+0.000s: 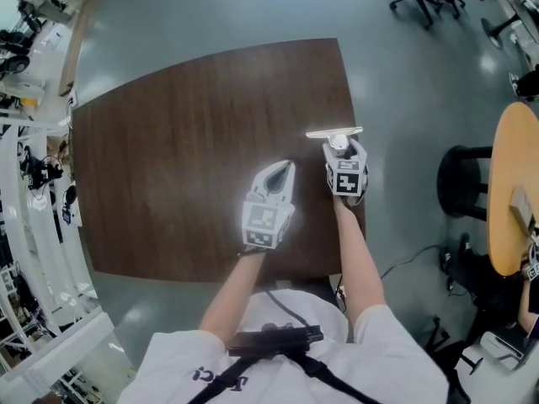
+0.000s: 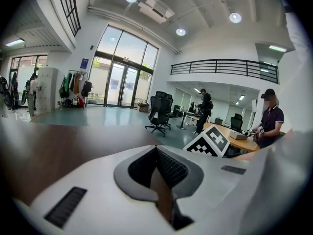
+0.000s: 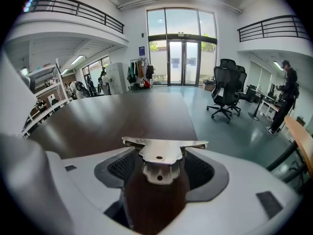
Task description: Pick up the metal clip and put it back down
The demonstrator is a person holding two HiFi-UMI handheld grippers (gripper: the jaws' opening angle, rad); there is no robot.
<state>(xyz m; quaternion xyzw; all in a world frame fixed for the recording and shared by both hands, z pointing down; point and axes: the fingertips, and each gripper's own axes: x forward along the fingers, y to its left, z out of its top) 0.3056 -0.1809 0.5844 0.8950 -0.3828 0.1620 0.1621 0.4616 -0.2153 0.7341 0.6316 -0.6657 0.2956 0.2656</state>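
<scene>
**Bare wood table, clip in the right jaws**

The dark wood table [image 1: 168,158] lies bare under both tools. The right gripper [image 3: 161,163] clamps the metal clip [image 3: 164,148] near the table's right edge; whether it clears the wood is unclear. The left gripper [image 2: 157,153] is closed on nothing. Best to lower the clip level, touch down gently, then release.

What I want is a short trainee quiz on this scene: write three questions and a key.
1. True or false: the white left gripper grips the flat silver metal clip.
2. How does the clip's wide bar lie relative to the jaws of the white right gripper? A) crosswise B) lengthwise C) buried between them
3. Fill in: the left gripper's jaws stand ___, with nothing between them.
Key: 1 false; 2 A; 3 together.
</scene>
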